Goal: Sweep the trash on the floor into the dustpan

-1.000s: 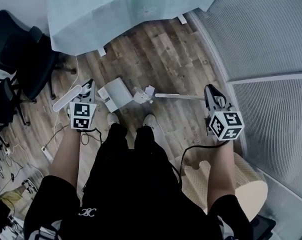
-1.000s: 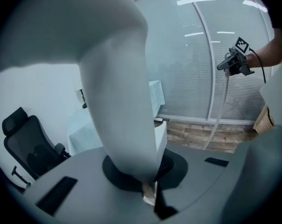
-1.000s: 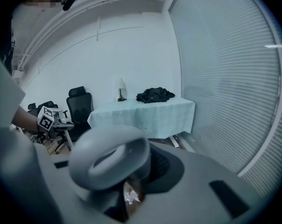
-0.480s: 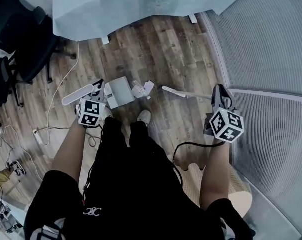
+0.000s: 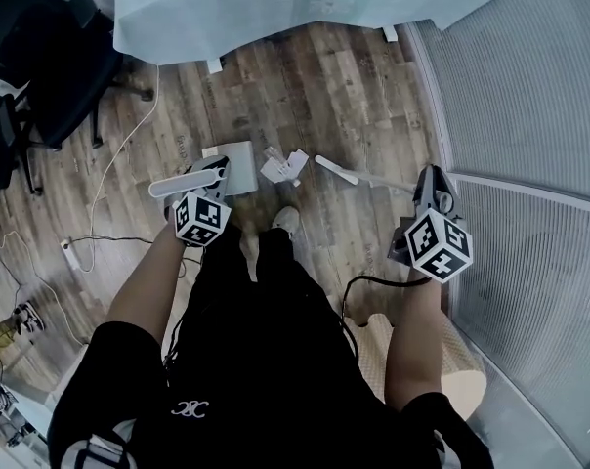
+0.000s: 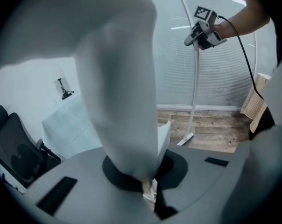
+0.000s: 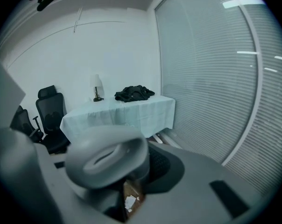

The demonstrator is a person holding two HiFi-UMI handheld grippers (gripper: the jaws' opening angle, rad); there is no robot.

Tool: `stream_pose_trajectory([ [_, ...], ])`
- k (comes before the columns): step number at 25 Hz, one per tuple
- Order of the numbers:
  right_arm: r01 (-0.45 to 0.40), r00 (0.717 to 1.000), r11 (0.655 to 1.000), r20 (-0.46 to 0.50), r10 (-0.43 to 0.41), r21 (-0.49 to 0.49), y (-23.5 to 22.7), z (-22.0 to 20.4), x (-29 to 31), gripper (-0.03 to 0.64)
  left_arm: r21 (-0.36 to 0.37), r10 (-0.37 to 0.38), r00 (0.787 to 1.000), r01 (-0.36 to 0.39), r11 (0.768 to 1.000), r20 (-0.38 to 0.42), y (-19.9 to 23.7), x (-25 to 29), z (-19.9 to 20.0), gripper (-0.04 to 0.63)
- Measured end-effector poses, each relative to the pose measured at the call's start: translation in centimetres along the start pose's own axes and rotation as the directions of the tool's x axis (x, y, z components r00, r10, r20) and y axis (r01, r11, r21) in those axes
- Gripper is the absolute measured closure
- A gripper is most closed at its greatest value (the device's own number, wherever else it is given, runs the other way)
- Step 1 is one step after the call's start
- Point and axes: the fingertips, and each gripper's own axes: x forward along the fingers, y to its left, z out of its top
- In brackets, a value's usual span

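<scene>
In the head view the white dustpan (image 5: 233,156) rests on the wood floor just ahead of my feet. A few white paper scraps (image 5: 284,167) lie right beside its mouth. My left gripper (image 5: 215,176) is shut on the dustpan's long handle (image 5: 181,182), which fills the left gripper view (image 6: 117,78). My right gripper (image 5: 431,191) is shut on the broom handle (image 5: 388,182); the broom head (image 5: 334,171) sits on the floor to the right of the scraps. The handle's looped end (image 7: 106,160) fills the right gripper view, with scraps (image 7: 130,200) showing below it.
A table under a pale cloth (image 5: 275,3) stands ahead. Black office chairs (image 5: 51,66) are at the left, with cables (image 5: 109,184) on the floor. A wall of blinds (image 5: 529,115) runs along the right, and a woven stool (image 5: 461,369) sits behind my right arm.
My left gripper has shifted right, closer above the dustpan. The broom head has edged slightly right of the scraps. The whole view has drifted toward the table.
</scene>
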Motion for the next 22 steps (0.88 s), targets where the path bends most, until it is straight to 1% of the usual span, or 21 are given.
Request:
stream_pose_trajectory([
  [3,-0.002,1.0,1.0,-0.005,0.002,-0.007,3.3,-0.6,-0.1,0.568,-0.024,0.007,1.0,-0.007,1.0,0.001,0.7,-0.1,-0.8,0.6],
  [6,-0.027,1.0,0.999,-0.008,0.026,-0.032,7.1,-1.0,-0.3,0.568,-0.026,-0.007,1.0,0.007,1.0,0.003,1.0,-0.5,-1.3,0.6],
  [10,-0.103,0.995,0.991,-0.019,0.102,-0.088,12.4,-1.2,-0.3,0.563,-0.046,0.003,1.0,-0.002,0.999,0.005,1.9,-0.8,-1.9,0.6],
  [13,-0.158,0.987,0.982,-0.028,0.156,-0.107,15.7,-1.5,-0.3,0.561,-0.054,0.008,1.0,-0.008,0.998,0.012,2.2,-1.0,-2.3,0.6],
  [17,-0.216,0.976,0.972,-0.037,0.214,-0.091,19.2,-1.5,-0.5,0.56,-0.063,0.01,1.0,-0.008,0.998,0.021,2.6,-1.5,-2.9,0.6],
  [22,-0.306,0.951,0.951,-0.056,0.304,-0.033,24.0,-1.5,-0.8,0.56,-0.106,0.029,0.999,-0.026,0.994,0.024,3.6,-2.3,-4.2,0.6],
])
